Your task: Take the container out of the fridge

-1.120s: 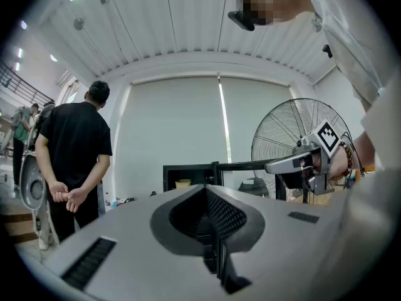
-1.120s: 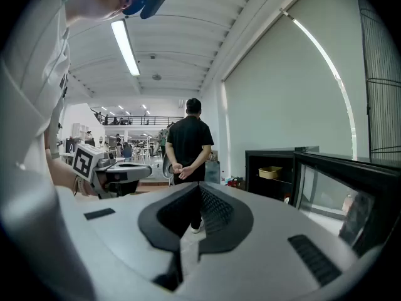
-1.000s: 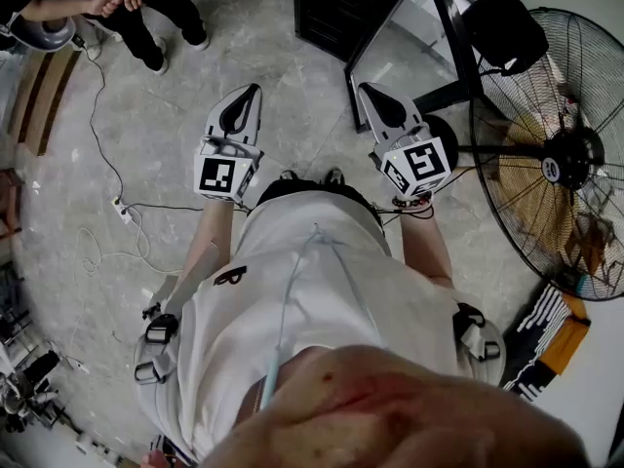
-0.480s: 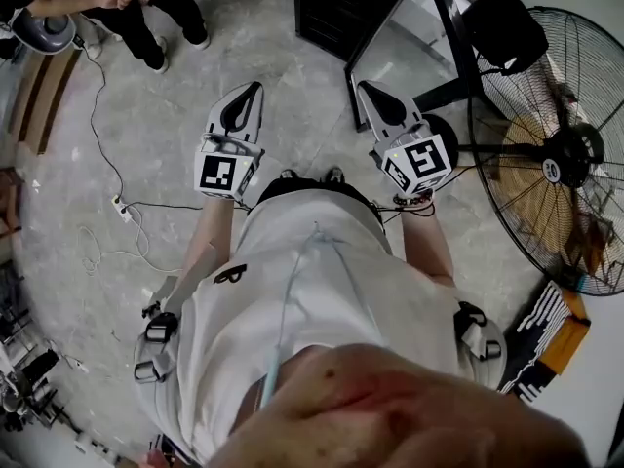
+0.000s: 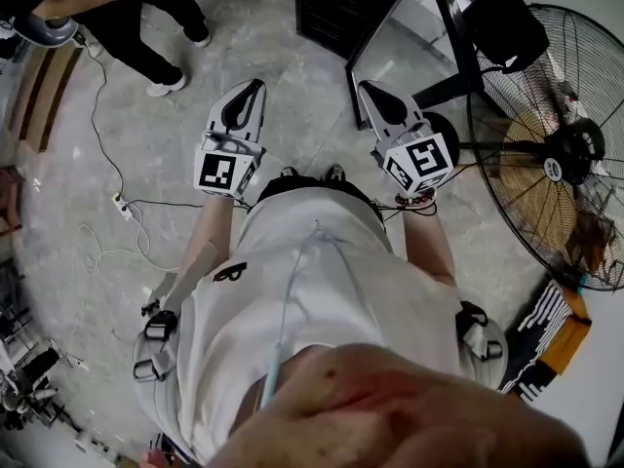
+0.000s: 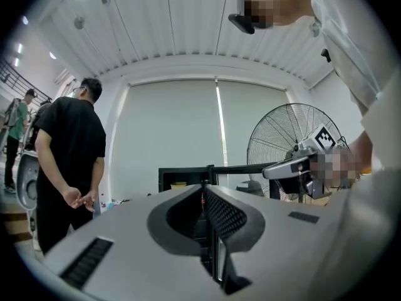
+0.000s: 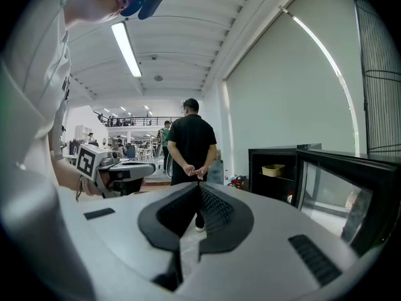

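Head view: both tongs are being held out level in front of the person's body, above the grey floor. The left tongs and the right tongs are being kept side by side but well apart, with their tips pointing toward a black fridge whose glass door is standing open.

In the left gripper view, the left tongs are being held with the jaws pressed together, and nothing is being gripped between them. In the right gripper view, the right tongs are likewise being shown with the jaws meeting at the tip and nothing caught between them.

The container, a tan bowl-like thing, is being seen on a shelf inside the fridge, beyond and to the right of the right tongs' tips and well apart from them. The open door is being seen nearer on the right. From the left tongs, the container is being glimpsed just left of the closed tips, far behind them inside the fridge.

A large fan is standing to the right of the fridge. A person in black is standing with hands clasped behind the back, beside the fridge.
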`<state>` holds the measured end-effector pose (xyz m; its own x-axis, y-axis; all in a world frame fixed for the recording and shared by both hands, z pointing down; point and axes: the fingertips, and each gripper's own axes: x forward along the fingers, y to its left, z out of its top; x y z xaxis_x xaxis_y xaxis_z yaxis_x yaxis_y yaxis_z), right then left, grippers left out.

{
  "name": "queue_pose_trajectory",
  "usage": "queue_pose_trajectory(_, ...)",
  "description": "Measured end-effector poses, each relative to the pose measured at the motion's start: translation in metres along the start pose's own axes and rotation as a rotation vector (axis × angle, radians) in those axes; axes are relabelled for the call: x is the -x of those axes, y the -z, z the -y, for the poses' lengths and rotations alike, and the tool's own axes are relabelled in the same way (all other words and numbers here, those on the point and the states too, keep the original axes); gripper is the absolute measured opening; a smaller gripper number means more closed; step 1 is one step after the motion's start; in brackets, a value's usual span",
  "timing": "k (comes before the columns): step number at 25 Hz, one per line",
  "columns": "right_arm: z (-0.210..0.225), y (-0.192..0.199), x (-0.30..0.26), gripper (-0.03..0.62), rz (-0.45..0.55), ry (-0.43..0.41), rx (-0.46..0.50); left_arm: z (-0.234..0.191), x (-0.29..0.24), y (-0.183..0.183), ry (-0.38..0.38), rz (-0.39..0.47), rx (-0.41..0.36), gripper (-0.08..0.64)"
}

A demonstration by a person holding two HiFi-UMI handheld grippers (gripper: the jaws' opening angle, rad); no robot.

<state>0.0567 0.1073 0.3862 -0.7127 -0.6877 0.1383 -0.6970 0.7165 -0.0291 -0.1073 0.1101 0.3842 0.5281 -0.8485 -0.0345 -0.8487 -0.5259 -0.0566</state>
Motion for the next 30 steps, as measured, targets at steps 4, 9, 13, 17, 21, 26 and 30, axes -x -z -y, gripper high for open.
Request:
queue_pose_trajectory(4,-0.001,0.001,0.001,0.017,-0.005,-0.003,-0.006,0.003,-0.002,0.000,0.023,0.016,0.009,0.011)
queue_pose_trajectory(9,-0.001,0.003,0.002,0.017,-0.009,-0.002,-0.003,0.006,-0.001,0.002,0.030,0.012,0.016,0.037)
queue_pose_trajectory(13,-0.004,0.003,0.003,0.017,-0.007,-0.005,-0.009,0.008,0.000,0.005,0.043,0.005,0.018,0.095)
queue_pose_trajectory(17,-0.006,0.003,0.003,0.017,-0.003,-0.005,-0.009,0.006,0.001,0.005,0.034,-0.007,0.020,0.138)
queue_pose_trajectory(21,-0.008,0.005,0.003,0.017,-0.009,-0.005,-0.009,0.004,0.003,0.008,0.020,-0.005,0.020,0.166)
queue_pose_trajectory(26,-0.013,0.006,0.005,0.017,-0.011,0.000,-0.009,0.003,0.006,0.009,0.017,0.019,0.029,0.207)
queue_pose_trajectory(30,-0.014,0.009,0.005,0.017,-0.019,0.011,-0.006,0.001,0.006,0.011,0.011,0.023,0.042,0.269)
